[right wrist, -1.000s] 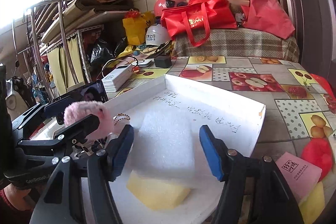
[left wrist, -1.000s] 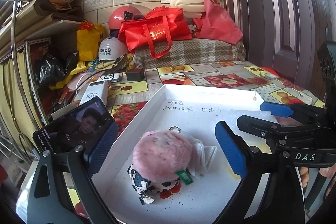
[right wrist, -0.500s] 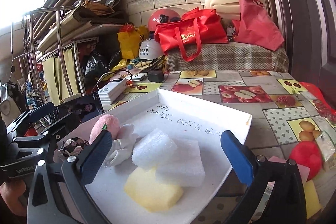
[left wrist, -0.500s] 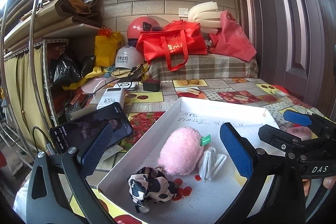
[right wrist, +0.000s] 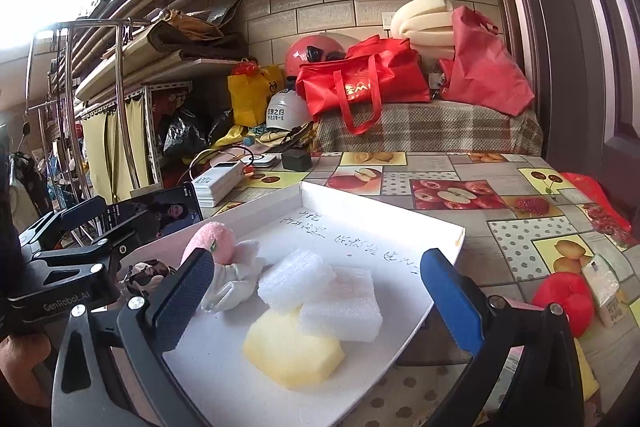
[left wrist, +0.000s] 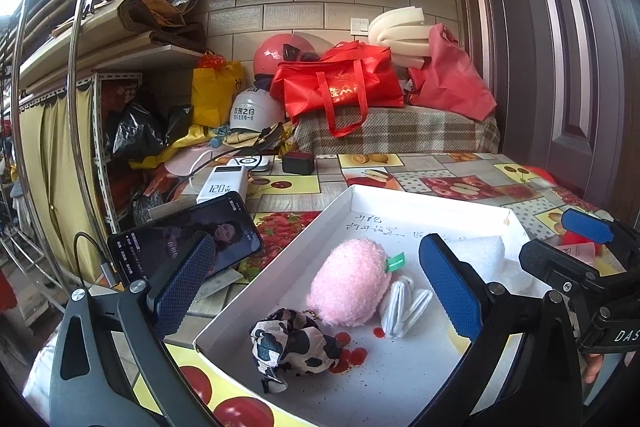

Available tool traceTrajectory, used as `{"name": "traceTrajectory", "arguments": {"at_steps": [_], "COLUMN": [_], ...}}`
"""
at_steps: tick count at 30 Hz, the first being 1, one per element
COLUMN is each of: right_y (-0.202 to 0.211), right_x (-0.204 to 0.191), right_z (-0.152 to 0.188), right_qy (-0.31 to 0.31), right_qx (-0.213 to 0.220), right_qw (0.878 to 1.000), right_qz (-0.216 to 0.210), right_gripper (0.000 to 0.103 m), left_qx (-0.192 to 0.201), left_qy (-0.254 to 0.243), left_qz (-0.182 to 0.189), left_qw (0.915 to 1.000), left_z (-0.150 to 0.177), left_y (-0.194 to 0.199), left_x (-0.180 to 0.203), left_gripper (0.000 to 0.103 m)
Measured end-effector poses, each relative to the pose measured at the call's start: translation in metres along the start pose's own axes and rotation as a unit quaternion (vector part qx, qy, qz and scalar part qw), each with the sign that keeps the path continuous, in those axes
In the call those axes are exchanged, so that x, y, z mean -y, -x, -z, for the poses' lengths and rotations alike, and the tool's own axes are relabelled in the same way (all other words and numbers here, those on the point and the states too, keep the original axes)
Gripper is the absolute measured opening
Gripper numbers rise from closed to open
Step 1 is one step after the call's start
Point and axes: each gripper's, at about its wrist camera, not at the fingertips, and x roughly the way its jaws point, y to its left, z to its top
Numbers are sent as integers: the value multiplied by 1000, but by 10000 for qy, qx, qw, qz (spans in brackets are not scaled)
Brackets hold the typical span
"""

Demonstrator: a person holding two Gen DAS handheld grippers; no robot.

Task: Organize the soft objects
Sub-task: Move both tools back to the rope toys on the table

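Observation:
A shallow white tray (left wrist: 280, 259) (right wrist: 380, 203) sits on the fruit-patterned table. In it lie a pink plush (left wrist: 348, 283) (right wrist: 210, 241) on its side, a cow-print cloth (left wrist: 292, 343) (right wrist: 146, 273) and a folded white cloth (left wrist: 404, 303) (right wrist: 236, 279). Two white foam blocks (right wrist: 296, 279) (right wrist: 344, 307) rest partly on a yellow sponge (right wrist: 292, 351). My left gripper (left wrist: 316, 279) is open and empty, just short of the plush. My right gripper (right wrist: 316, 291) is wide open and empty over the foam blocks.
A lit phone (left wrist: 180, 247) leans left of the tray, a white power bank (left wrist: 220, 185) behind it. A red soft ball (right wrist: 564, 299) and a small packet (right wrist: 604, 287) lie on the table at right. Red bags (left wrist: 340, 87) and helmets crowd the back; a door stands right.
The right jaws widened and a foam block that was between them now lies in the tray. Both grippers drew back. The plush tipped onto its side, off the cow-print cloth.

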Motion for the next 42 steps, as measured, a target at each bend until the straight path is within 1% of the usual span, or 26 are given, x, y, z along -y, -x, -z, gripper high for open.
{"name": "traceTrajectory", "arguments": {"at_steps": [3,7,9,13,15,16,18,19,21,23,24,27,28,31,33,35,37,40,41,42], "right_y": [2,7,16,45,62,70,86,94,108,117,121,129,132,138,135,127,114,90,83,76], "right_x": [-5,0,7,21,31,36,46,52,65,77,85,117,128,156,162,161,152,137,134,132], "right_z": [1,3,5,9,10,11,12,12,12,13,15,21,23,31,35,42,49,58,61,62], "right_qy": [119,13,-115,-237,-313,-332,-387,-439,-428,-262,-193,-262,-354,-501,-453,-345,-84,450,587,684], "right_qx": [-8,14,70,302,525,653,888,1003,1068,885,777,352,204,-212,-664,-1177,-1649,-2235,-2366,-2497], "right_qw": [9999,9989,9992,9989,9981,9973,9952,9938,9929,9957,9968,9983,9984,9978,9962,9923,9862,9734,9695,9657], "right_qz": [98,467,385,251,92,18,-149,-212,-288,-119,26,388,400,385,326,180,63,233,245,218], "right_gripper": [103,103,103,103,103,103,103,103,103,103,103,103,103,103,103,103,103,103,98,86], "left_qx": [-8,-58,-70,45,59,42,-6,-45,-111,-217,-277,-449,-483,-743,-1006,-1228,-1398,-1700,-1785,-1855], "left_qy": [-13,32,18,-52,13,164,473,513,362,48,-102,-523,-654,-904,-1024,-1149,-1318,-1621,-1761,-1886], "left_qz": [7,-22,-62,56,269,482,1049,1307,1536,1663,1794,2242,2358,2853,3051,3129,3189,3079,2969,2859], "left_qw": [10000,10000,10000,10000,9996,9987,9934,9901,9874,9858,9833,9721,9684,9513,9414,9348,9281,9220,9214,9210], "left_z": [0,1,2,4,5,5,5,4,5,5,6,9,10,13,15,18,20,24,27,31], "left_y": [1,2,5,19,25,28,32,33,35,37,39,43,46,49,48,44,41,31,28,26], "left_x": [2,4,8,20,28,29,31,34,46,64,72,99,107,132,148,163,177,202,211,218], "left_gripper": [103,103,103,103,103,103,103,103,103,103,103,103,103,103,102,102,102,102,102,102]}}
